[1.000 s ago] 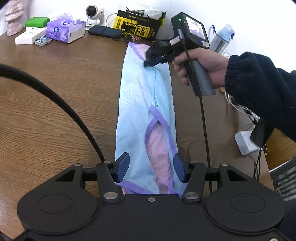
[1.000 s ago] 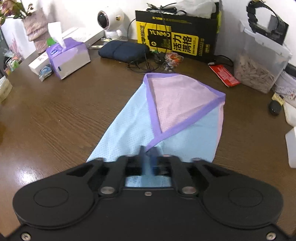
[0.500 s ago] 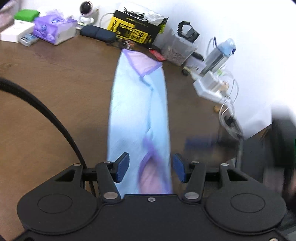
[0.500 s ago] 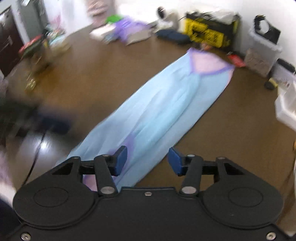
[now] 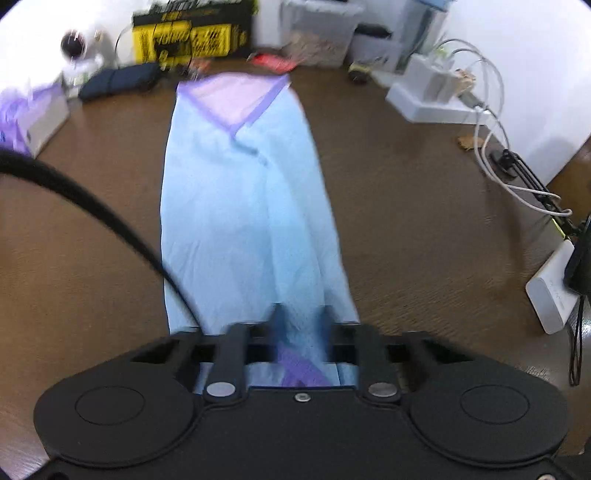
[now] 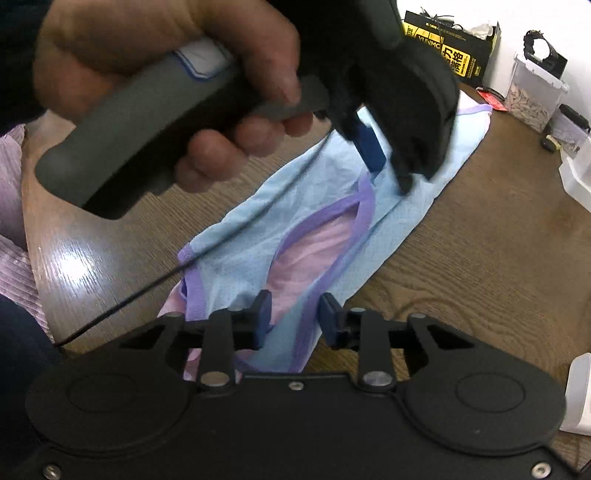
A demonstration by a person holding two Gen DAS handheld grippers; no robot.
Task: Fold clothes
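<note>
Lying lengthwise on the brown wooden table, the garment was a long, narrow strip of pale blue mesh fabric, already folded in along its length, with a soft crease running down its middle. Purple binding edged it, and at the far end a triangle of pink lining showed inside a V of that binding, close to a yellow and black box and a dark pouch. At the near end, seen from the right wrist, a curved purple-edged opening exposed more pink lining, and the cloth there was rumpled and slightly bunched. The left gripper had its 2 blue pads drawn together over the near end of the garment, pinching a ridge of blue cloth between them, though blur softened the detail. The right gripper hung over the same near end, its jaws closing with a gap between the pads; the purple edge lay in that gap, not yet pressed. A hand held the left gripper's grey handle, and a thin black cable crossed the cloth.
</note>
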